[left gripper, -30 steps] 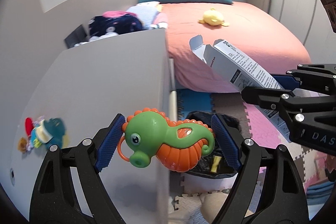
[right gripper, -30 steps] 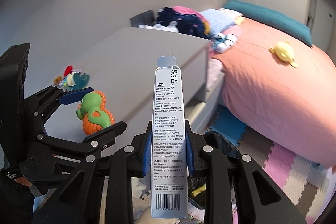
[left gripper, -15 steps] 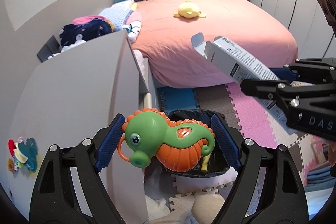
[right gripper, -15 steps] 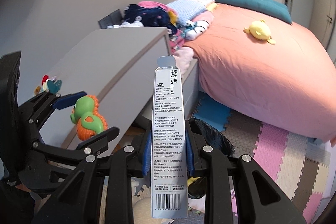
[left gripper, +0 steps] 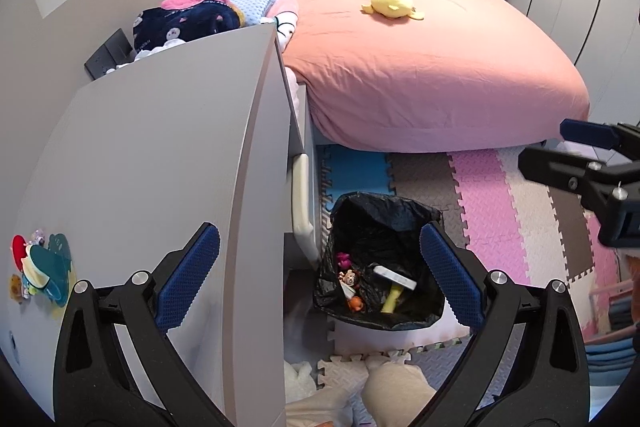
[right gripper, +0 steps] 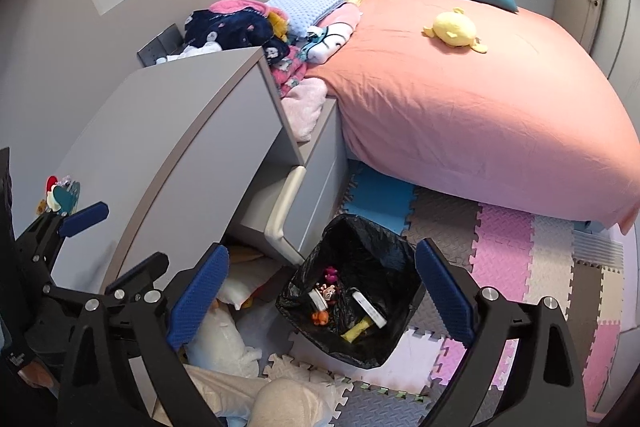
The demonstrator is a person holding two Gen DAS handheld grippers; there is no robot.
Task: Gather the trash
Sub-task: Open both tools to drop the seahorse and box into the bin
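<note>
A trash bin lined with a black bag (left gripper: 380,227) stands on the foam floor mat beside the grey cabinet; it also shows in the right wrist view (right gripper: 360,251). Inside lie a white box (left gripper: 394,277), small toys and a yellow item. The white box also shows in the right wrist view (right gripper: 368,309). My left gripper (left gripper: 320,281) is open and empty, above the bin. My right gripper (right gripper: 320,291) is open and empty, also above the bin. The seahorse toy is not clearly visible.
A grey cabinet (left gripper: 160,167) stands left of the bin, with stickers (left gripper: 40,267) on its top. A bed with a pink cover (left gripper: 420,67) and a yellow plush (left gripper: 390,1) lies behind. Colored foam mats (left gripper: 500,207) cover the floor. Clothes (right gripper: 240,27) pile behind the cabinet.
Both grippers have opened. The seahorse toy has left the left gripper and the white box has left the right gripper; the box now lies in the bin. Both views tilted down.
</note>
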